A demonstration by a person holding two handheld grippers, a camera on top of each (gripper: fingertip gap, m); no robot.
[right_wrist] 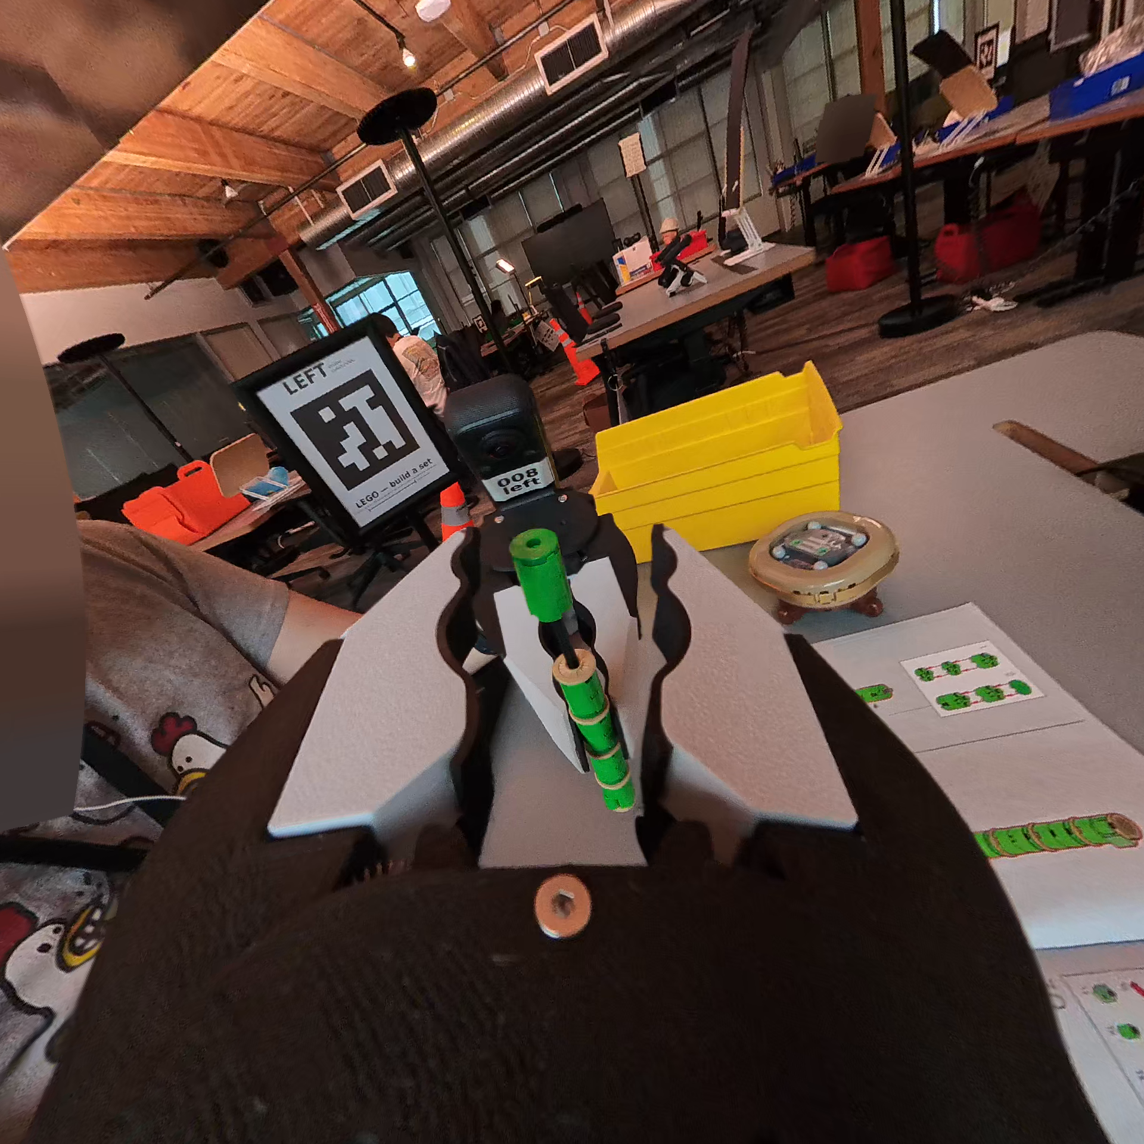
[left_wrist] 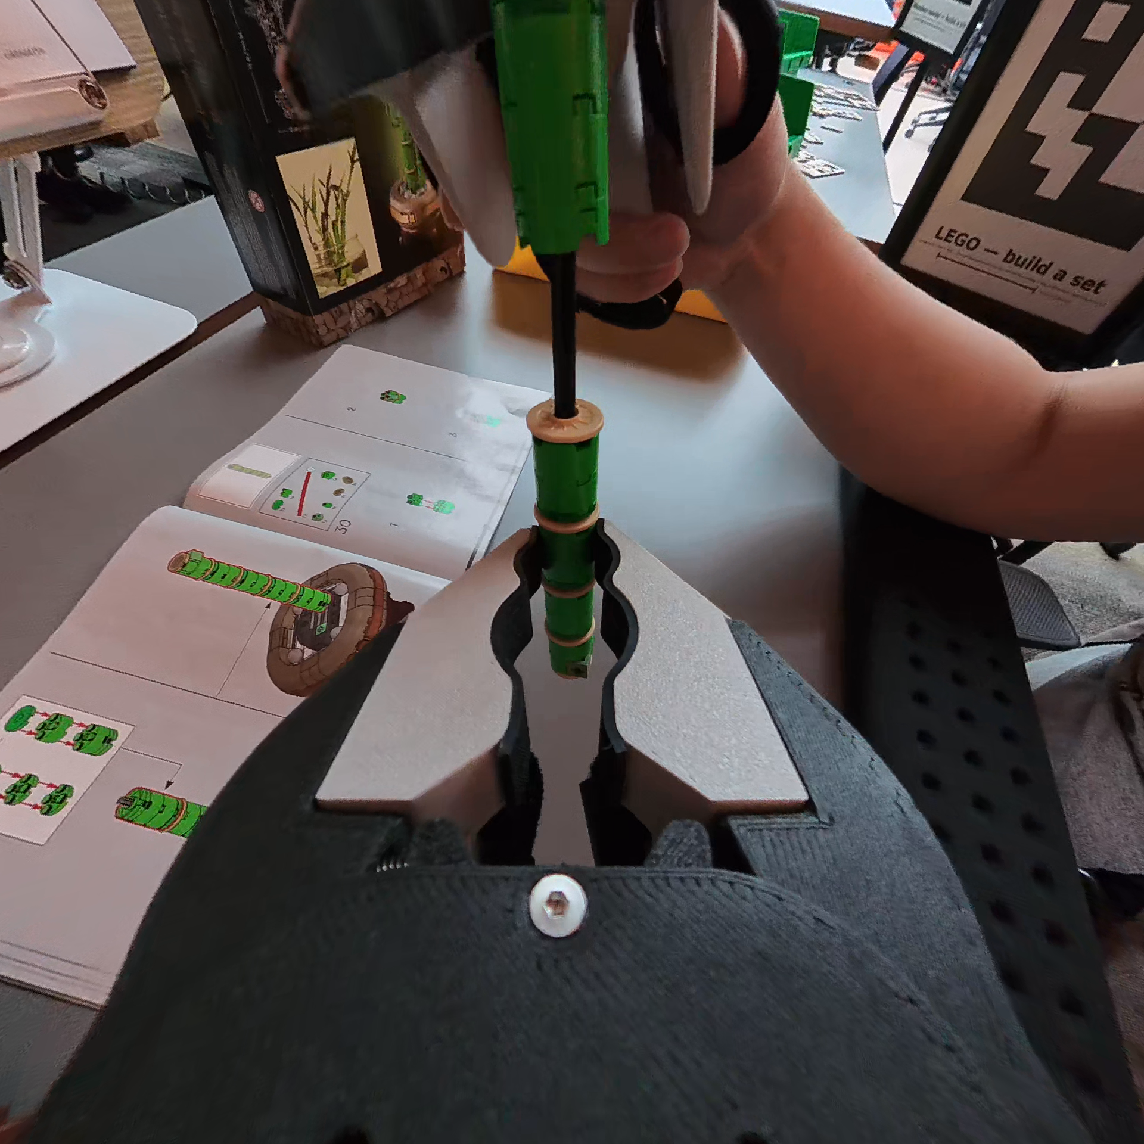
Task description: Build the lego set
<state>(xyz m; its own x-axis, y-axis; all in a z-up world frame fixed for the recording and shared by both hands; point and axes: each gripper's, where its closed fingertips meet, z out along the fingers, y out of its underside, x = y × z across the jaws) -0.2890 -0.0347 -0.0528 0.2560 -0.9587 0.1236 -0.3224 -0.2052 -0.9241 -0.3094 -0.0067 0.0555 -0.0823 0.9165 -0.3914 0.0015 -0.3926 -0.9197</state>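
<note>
My left gripper (left_wrist: 566, 545) is shut on a green bamboo stalk (left_wrist: 566, 489) made of green segments and tan rings, held upright above the table. A black axle (left_wrist: 563, 334) sticks up out of the stalk. A loose green sleeve (left_wrist: 554, 124) sits on the axle's upper end, apart from the stalk. My right gripper (right_wrist: 560, 551) is open, with its white fingers (left_wrist: 458, 155) on either side of the sleeve (right_wrist: 538, 582). The right wrist view also shows the left gripper (right_wrist: 594, 730) gripping the stalk (right_wrist: 597, 724).
An open instruction booklet (left_wrist: 384, 470) lies on the grey table under the stalk. A round tan pot base (right_wrist: 823, 557) stands beside a yellow bin (right_wrist: 718, 470). The set's box (left_wrist: 278, 186) and a framed sign (left_wrist: 1052, 155) stand behind. A person's forearm (left_wrist: 897, 402) reaches in from the right. The left gripper's tips are roughly 11 centimeters from the right gripper's. The round tan pot base (right_wrist: 823, 557) is about 25 centimeters from both grippers' fingertips.
</note>
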